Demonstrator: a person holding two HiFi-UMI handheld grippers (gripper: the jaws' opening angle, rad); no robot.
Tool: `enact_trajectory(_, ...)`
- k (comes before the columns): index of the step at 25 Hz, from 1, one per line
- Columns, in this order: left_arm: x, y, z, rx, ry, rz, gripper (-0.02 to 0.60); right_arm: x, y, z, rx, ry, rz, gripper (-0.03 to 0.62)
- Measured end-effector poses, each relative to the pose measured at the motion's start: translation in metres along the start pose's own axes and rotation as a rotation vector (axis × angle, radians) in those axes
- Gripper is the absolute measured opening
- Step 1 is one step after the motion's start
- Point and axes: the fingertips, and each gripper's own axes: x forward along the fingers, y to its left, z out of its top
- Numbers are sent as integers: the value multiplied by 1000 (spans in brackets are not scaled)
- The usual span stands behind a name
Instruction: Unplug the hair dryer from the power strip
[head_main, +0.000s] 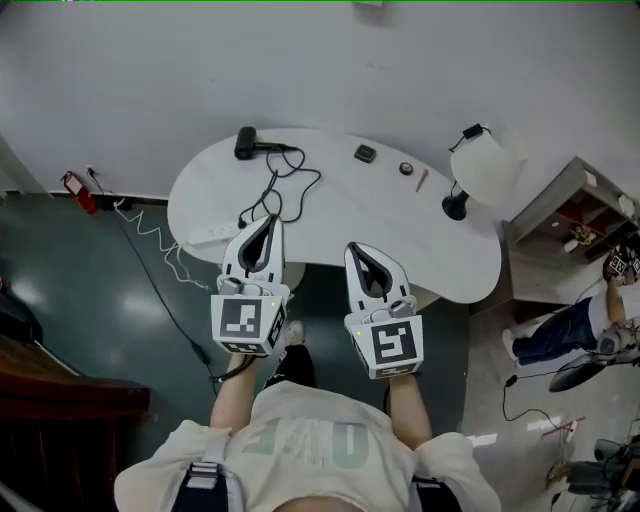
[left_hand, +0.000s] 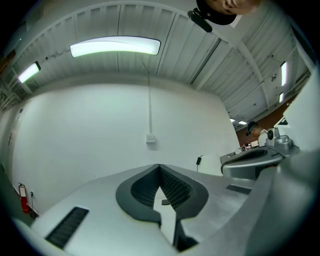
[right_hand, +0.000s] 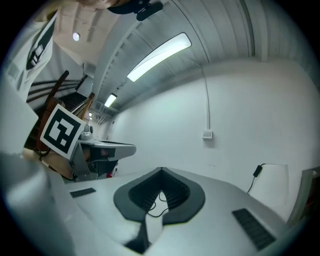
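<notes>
- Far left, off the table: one red canister (head_main: 78, 192) against the wall. One thin white coiled lead (head_main: 150, 232) runs over the dark green floor (head_main: 70, 300) towards the table's left edge.
- The white rounded table (head_main: 330, 215) curves inward on your side, so you're standing in its notch. Its far edge sits close to the white wall.
- One white power strip (head_main: 208, 233) lies right along the table's near-left edge, with barely any margin.
- One black hair dryer (head_main: 246, 142) sits at the far-left rim, well apart from the strip. Its black cord (head_main: 283, 186) loops down the tabletop to the strip's right end. It looks plugged in there, but the plug is too small to be sure.
- Your left gripper (head_main: 271, 220) is clenched tight on nothing, with its tips over the near edge just beside the strip's right end.
- Your right gripper (head_main: 353, 248) is pinched closed and empty too. Its tips are just over the near edge, and there's bare white tabletop ahead of it.
- That's two grippers side by side, not touching.
- Three small bits sit along the far side: a small black square thing (head_main: 365, 153), a small dark round thing (head_main: 406, 168) and a thin red pen (head_main: 422, 180).
- One white-shaded desk lamp (head_main: 487, 166) stands near the table's right end.
- Past the right edge there's a grey shelf unit (head_main: 560, 205) and another person (head_main: 560, 330) on the floor side, so that side is tighter.
</notes>
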Motion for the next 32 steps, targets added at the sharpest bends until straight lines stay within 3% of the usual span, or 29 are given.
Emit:
enact_trajectory(8, 139, 85, 7, 52, -13, -58, 5, 172, -45, 18, 6, -13, 20, 3)
enact_trajectory(13, 188, 129, 5, 80, -7, -62, 5, 243, -60, 28, 65, -42, 56, 3)
enact_trajectory(24, 226, 148, -16, 32, 29, 23, 5, 291, -78, 18, 91, -40, 187, 2)
enact_trajectory(32, 233, 155, -14, 49, 29, 58, 5, 303, -76, 22, 99, -70, 247, 2)
